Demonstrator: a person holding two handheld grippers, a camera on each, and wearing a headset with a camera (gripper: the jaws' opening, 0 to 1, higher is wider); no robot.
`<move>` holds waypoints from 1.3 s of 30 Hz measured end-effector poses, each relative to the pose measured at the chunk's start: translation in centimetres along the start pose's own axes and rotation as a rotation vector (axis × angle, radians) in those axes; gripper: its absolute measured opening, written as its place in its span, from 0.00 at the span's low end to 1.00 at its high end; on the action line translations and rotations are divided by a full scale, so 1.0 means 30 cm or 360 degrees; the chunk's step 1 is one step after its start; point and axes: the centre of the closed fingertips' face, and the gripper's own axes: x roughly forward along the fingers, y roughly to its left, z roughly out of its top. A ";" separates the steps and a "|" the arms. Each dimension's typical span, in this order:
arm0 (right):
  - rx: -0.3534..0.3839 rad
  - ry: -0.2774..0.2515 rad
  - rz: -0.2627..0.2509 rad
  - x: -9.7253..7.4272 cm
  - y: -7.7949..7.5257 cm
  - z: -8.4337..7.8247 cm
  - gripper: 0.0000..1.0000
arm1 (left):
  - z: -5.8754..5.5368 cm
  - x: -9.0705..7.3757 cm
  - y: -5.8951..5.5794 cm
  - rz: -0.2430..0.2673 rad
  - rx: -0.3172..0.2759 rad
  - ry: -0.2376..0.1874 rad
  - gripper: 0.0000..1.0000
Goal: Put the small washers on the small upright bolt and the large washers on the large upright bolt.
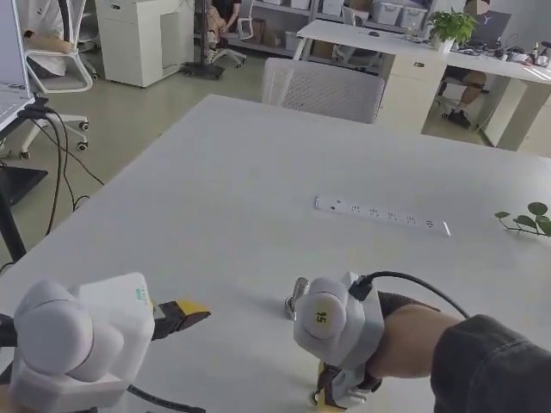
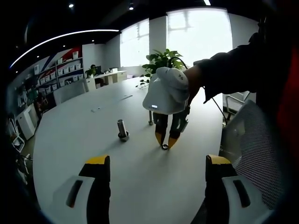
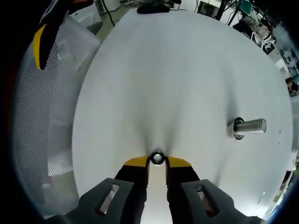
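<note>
Right gripper (image 3: 157, 164) — label (image 1: 321, 317) "15" — clamped on washer (image 3: 157, 157) | left gripper (image 2: 156, 161) jaws apart | large bolt (image 3: 246, 127) upright

The right gripper (image 3: 157, 163) points down at the tabletop (image 1: 215, 189) near its front edge, with a washer (image 3: 157, 157) between its tips, at the surface. The large bolt (image 3: 247, 127) stands upright on the tabletop, apart from the washer. In the left gripper view it stands to the left of the right gripper, and the small bolt (image 2: 150, 122) stands just behind that gripper. The left gripper (image 2: 157, 162) is to the left, facing the right one across the tabletop. A power strip (image 1: 379, 213) lies farther back on the tabletop, and a chair (image 1: 323, 86) stands behind the far edge.
</note>
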 end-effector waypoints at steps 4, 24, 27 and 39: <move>-0.0001 0.0000 -0.0002 0.000 0.002 0.000 0.15 | 0.000 -0.001 -0.001 0.0002 0.0001 -0.0001 0.85; -0.0007 0.0004 -0.0009 0.000 -0.003 -0.006 0.14 | 0.004 0.000 -0.002 0.0005 -0.0006 -0.0005 0.88; -0.0002 0.0005 -0.0015 -0.009 -0.006 -0.010 0.14 | 0.003 0.002 -0.003 0.0005 -0.0003 -0.0001 0.88; 0.0026 0.0006 -0.0032 -0.042 -0.008 -0.029 0.14 | 0.006 0.005 -0.007 -0.0003 -0.0001 -0.0005 0.87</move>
